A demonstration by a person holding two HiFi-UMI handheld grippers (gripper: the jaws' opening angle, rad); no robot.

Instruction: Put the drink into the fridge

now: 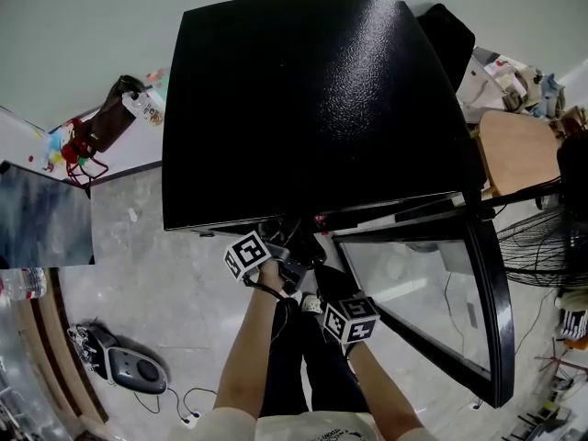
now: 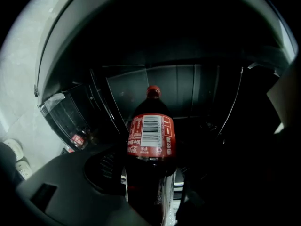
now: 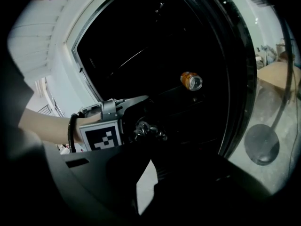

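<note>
A dark cola bottle (image 2: pixel 150 140) with a red label and red cap stands upright between the jaws of my left gripper (image 2: pixel 151 205), which is shut on its lower body. The bottle is inside the black fridge (image 1: pixel 312 99), in front of its grey back wall and wire shelves. In the head view the left gripper (image 1: pixel 283 239) reaches under the fridge's top edge. My right gripper (image 1: pixel 319 276) sits just to its right, before the opening. In the right gripper view the right gripper (image 3: pixel 151 172) is shut with nothing in it, and the left gripper's marker cube (image 3: pixel 99 138) shows beside it.
The fridge's glass door (image 1: pixel 432 283) stands open to the right. An orange can (image 3: pixel 191 81) lies inside the fridge. A fan (image 1: pixel 542 246) and a wooden seat (image 1: pixel 514 150) are at the right. A grey device with a cable (image 1: pixel 129 367) lies on the floor at the left.
</note>
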